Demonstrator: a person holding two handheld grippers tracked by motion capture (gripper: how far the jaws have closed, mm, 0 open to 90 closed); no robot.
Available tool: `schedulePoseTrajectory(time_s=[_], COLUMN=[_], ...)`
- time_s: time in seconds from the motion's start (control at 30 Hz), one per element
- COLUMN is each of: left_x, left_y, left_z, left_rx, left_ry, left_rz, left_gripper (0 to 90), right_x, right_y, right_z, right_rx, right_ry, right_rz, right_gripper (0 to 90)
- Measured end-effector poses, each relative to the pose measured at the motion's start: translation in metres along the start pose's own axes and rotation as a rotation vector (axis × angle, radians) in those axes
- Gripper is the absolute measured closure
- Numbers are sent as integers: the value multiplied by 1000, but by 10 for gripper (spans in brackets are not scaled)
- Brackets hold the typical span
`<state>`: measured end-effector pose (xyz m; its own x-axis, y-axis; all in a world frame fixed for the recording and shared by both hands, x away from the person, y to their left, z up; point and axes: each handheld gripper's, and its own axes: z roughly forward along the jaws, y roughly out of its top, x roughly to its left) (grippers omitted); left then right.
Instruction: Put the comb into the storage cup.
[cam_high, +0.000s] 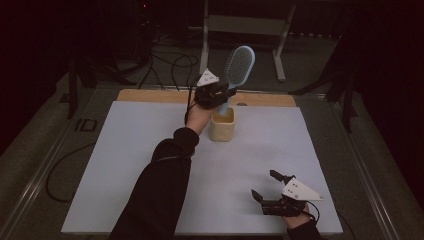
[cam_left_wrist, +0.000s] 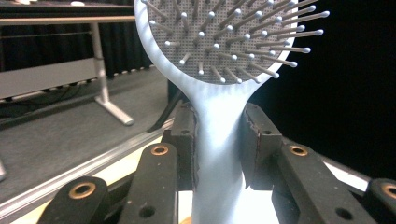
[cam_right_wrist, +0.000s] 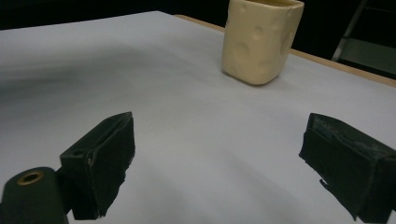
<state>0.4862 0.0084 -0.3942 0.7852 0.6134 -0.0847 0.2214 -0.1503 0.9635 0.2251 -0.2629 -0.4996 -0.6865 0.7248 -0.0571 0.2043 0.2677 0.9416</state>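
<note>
- The left gripper (cam_high: 220, 95) is clamped on the handle of a pale blue hairbrush (cam_high: 239, 62), its pads (cam_left_wrist: 184, 135) pressing the neck just below the bristle head.
- The hairbrush stands nearly upright, handle end at or just inside the mouth of the cream cup (cam_high: 222, 126); whether it touches the bottom cannot be told.
- The right gripper (cam_high: 269, 189) rests well apart from the cup, on the near side of the white mat (cam_high: 125, 165), jaws wide and empty.
- Likely risk: the brush is top-heavy and the cup small, so letting go early could tip the cup over.
- A handle catching the cup's rim could shove the cup along the mat, since nothing steadies it.
</note>
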Motion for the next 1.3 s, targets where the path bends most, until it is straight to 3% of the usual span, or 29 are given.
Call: schedulePoseTrajectory(time_s=[0.13,0.2,0.63,1.03,1.3], left_x=[0,0,1,2,0], left_y=[-7,-11,-33,-47,-52], left_z=[3,5,9,8,8], left_rx=[21,30,20,43,47], left_ry=[15,3,-1,-5,-4], left_rz=[7,11,11,5,28], left_gripper=[699,699,699,698,697], right_x=[0,0,1,1,1], right_y=[0,0,0,0,-1], right_z=[0,0,0,0,0], right_rx=[4,3,3,9,8], right_ry=[-1,0,2,0,-1], right_rz=[1,2,2,1,1], right_gripper=[95,95,95,95,95])
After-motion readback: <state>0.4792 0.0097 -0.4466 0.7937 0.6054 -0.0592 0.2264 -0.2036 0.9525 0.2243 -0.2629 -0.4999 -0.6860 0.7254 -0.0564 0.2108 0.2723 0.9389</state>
